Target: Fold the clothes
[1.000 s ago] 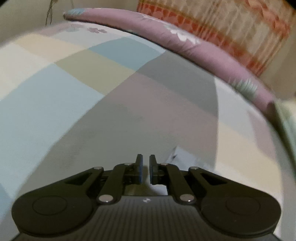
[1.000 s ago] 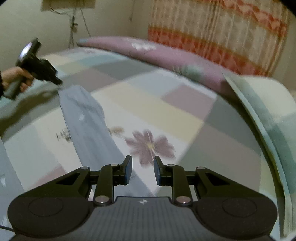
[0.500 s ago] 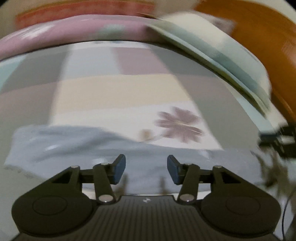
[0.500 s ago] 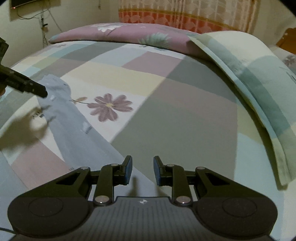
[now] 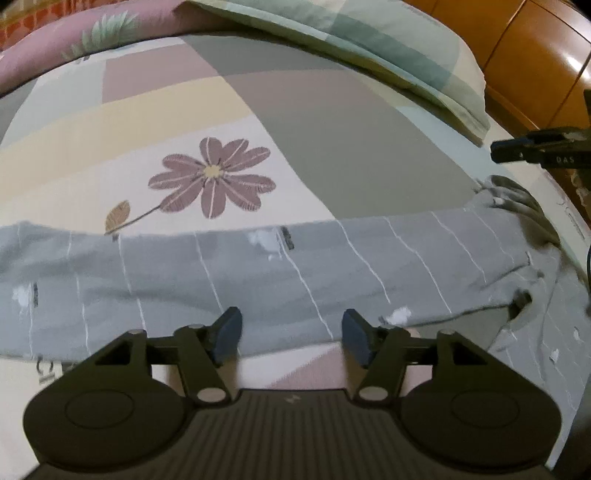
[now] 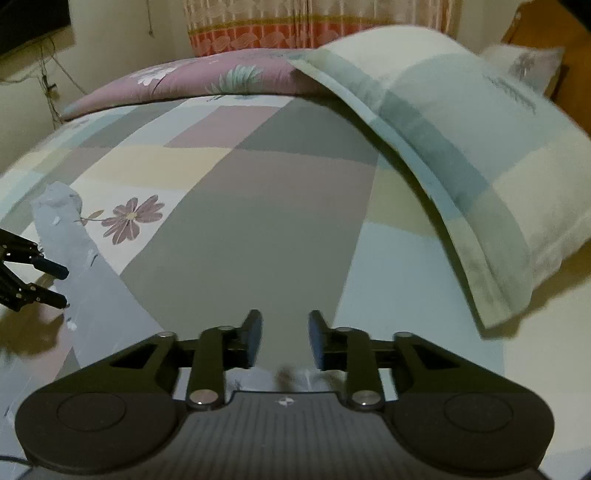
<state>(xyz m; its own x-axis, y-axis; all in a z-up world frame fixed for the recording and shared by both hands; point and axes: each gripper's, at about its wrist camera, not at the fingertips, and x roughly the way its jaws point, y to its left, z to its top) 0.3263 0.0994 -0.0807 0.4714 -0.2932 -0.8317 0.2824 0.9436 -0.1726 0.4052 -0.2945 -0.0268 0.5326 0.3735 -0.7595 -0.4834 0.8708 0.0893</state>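
A pair of grey trousers (image 5: 258, 280) with thin white lines and small rips lies spread flat across the patchwork bedspread (image 5: 354, 147). My left gripper (image 5: 291, 338) is open and empty, hovering just above the near edge of one trouser leg. My right gripper (image 6: 284, 339) is open and empty, over the waist end of the trousers (image 6: 88, 280), which run off to the left in that view. The left gripper's fingertips (image 6: 51, 271) show at the left edge of the right wrist view, and the right gripper's fingertip (image 5: 517, 151) at the right edge of the left wrist view.
A green and cream checked pillow (image 6: 472, 155) lies on the bed to the right. A pink floral bolster (image 6: 192, 81) runs along the far edge, before a curtain (image 6: 295, 26). A wooden headboard (image 5: 535, 59) stands behind the pillow.
My left gripper has let go of the trouser leg, opened wide and swung round to face across the leg. My right gripper has turned right, toward the pillow.
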